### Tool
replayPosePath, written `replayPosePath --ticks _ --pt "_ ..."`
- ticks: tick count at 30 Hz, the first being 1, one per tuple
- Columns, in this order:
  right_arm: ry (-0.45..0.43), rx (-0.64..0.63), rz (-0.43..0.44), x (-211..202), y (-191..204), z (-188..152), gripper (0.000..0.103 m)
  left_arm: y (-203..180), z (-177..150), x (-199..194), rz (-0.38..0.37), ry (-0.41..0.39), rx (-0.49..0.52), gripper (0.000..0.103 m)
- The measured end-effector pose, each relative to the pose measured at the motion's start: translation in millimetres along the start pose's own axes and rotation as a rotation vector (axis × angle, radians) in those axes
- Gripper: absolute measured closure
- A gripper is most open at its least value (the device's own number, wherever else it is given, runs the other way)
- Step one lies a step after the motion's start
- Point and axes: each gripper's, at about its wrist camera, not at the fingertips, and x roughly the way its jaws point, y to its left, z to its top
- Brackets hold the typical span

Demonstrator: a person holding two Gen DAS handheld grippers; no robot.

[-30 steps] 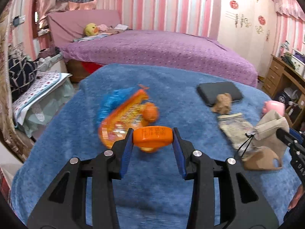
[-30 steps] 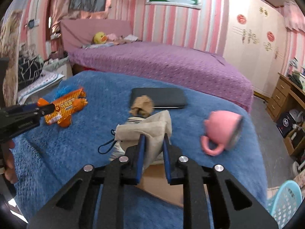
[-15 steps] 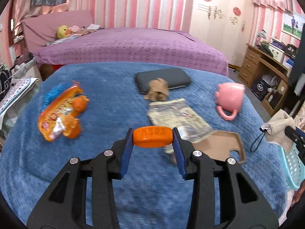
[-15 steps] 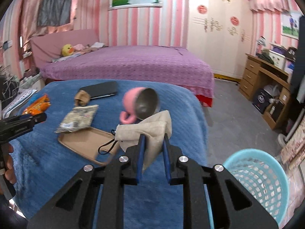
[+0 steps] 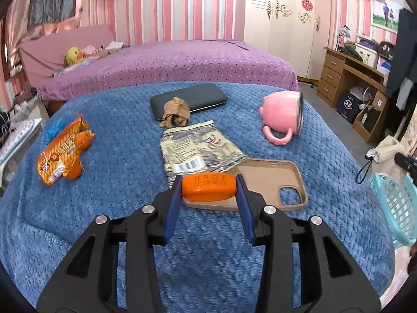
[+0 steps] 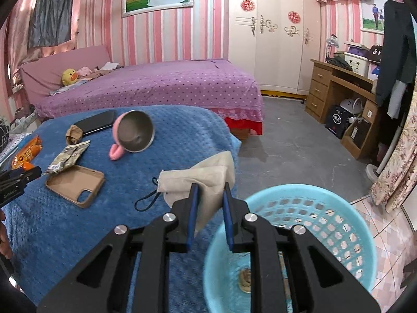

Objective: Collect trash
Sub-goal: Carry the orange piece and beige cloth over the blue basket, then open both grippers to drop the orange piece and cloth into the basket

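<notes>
My left gripper (image 5: 209,187) is shut on an orange cap-like piece (image 5: 208,187), held above the blue blanket (image 5: 109,172). My right gripper (image 6: 209,193) is shut on a beige cloth pouch (image 6: 208,172) with a dark cord, beside the rim of a light blue basket (image 6: 292,234) on the floor at the right. A small brown scrap (image 6: 245,277) lies in the basket. On the blanket lie an orange snack wrapper (image 5: 65,151), a crumpled brown paper (image 5: 176,112) and a flattened printed packet (image 5: 195,151).
A tan phone case (image 5: 273,185), a pink mug (image 5: 284,117) on its side and a dark flat case (image 5: 187,99) also lie on the blanket. Behind is a purple bed (image 6: 156,83). A wooden desk (image 6: 341,86) stands at the right, with grey floor (image 6: 286,146) in between.
Both grippers have swung to the right across the blanket with their loads. The basket has come into the right wrist view, right under that gripper.
</notes>
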Motion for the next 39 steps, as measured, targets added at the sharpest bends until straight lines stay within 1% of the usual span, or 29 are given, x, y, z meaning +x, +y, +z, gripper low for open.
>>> replayPosePath --ticks 4,7,9,14,18,22,27,30,35,39 --pt "0.004 0.012 -0.02 -1 -19 -5 0.084 -22 -3 -4 -0.025 -0.005 0.008 0.064" --pt "0.004 0.024 -0.039 -6 -38 -10 0.084 -44 -7 -2 -0.033 0.001 0.035 0.064" --pt "-0.002 0.042 -0.049 -11 -53 -13 0.084 -58 -7 -1 -0.051 0.007 0.041 0.064" --pt "-0.006 0.083 -0.096 -20 -89 -20 0.084 -97 -4 -3 -0.124 -0.002 0.009 0.064" --pt "0.001 0.096 -0.133 -21 -116 -26 0.084 -138 -3 -6 -0.155 -0.019 0.056 0.064" --pt "0.006 0.132 -0.159 -23 -142 -32 0.084 -177 -5 -7 -0.204 -0.014 0.096 0.064" --pt "0.026 0.129 -0.195 -23 -161 -41 0.084 -230 -13 -4 -0.252 0.001 0.147 0.064" --pt "0.036 0.138 -0.205 -23 -173 -46 0.084 -253 -20 -3 -0.274 0.007 0.17 0.064" --pt "0.044 0.166 -0.203 -23 -191 -54 0.084 -281 -24 -2 -0.308 0.008 0.196 0.064" --pt "0.047 0.168 -0.202 -22 -193 -56 0.084 -297 -20 -3 -0.344 0.007 0.22 0.064"
